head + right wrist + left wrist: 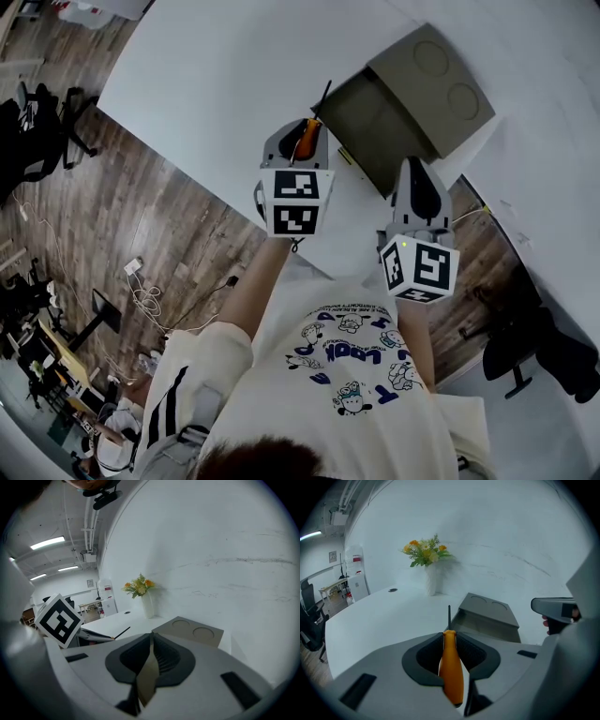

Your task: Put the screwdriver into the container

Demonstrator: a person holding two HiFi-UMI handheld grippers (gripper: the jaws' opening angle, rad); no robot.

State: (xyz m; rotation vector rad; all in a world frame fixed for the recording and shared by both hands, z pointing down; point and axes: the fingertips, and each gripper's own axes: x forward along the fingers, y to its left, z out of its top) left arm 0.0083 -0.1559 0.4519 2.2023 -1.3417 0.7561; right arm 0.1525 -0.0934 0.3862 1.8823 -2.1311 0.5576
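The left gripper (302, 131) sits at the centre of the head view, jaws clenched on the orange handle of the screwdriver (308, 137). In the left gripper view the handle (452, 672) is pinched between the dark pads, and its black shaft sticks up past the jaw tips. The open grey container (370, 117) lies on the white table (216, 75), just right of the shaft and slightly higher in the frame. Its lid is folded back, and the tip is near its left edge but not over the opening. The right gripper (412, 169), lower right of centre, is at the container's near corner. Its own view shows its jaws (151, 637) clamped on a thin grey-brown flap (147, 677) — the container's colour.
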